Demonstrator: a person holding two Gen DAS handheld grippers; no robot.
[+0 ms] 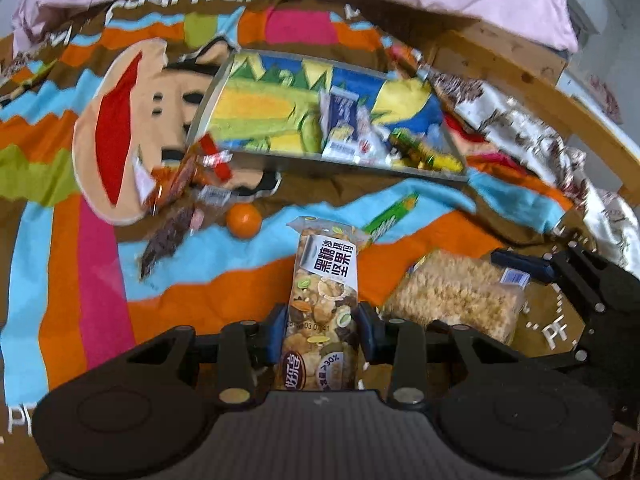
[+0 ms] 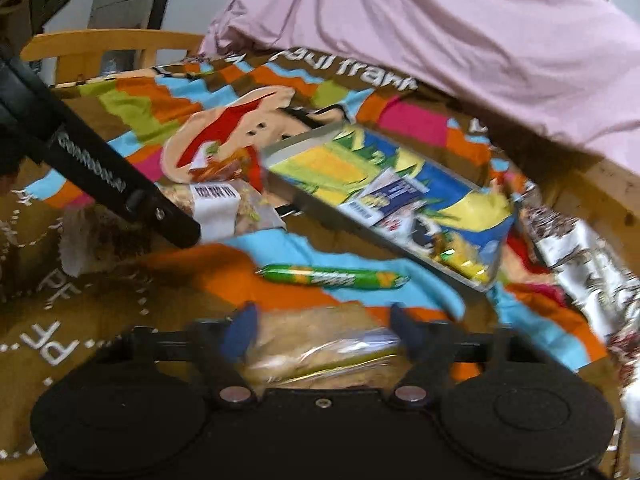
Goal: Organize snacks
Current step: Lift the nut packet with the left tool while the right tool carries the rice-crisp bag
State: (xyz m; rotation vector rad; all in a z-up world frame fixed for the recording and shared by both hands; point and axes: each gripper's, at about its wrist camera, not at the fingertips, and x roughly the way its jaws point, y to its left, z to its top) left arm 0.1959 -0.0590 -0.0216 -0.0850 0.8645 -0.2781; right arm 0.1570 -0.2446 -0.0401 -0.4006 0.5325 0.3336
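Now, nearest you, your left claw (image 1: 320, 334) is clamped on a nut-and-brown-sugar crisp bar (image 1: 322, 300), low on its wrapper, held above the bedspread (image 1: 100, 280); the bar's long axis runs straight away from you, its far sealed end pointing at the tray (image 1: 432, 172). Your right claw (image 2: 322, 330) is closed on a clear-wrapped rice-crisp block (image 2: 324, 354), which lies crosswise between the pads (image 2: 242, 330). Keep both wrists steady and carry each packet well clear of the loose snacks. Beyond lie a green sausage stick (image 2: 334, 277) and an orange (image 1: 243, 221). Farther still, the tray with the corn picture holds a few packets; lay the bar along its free side, I judge.
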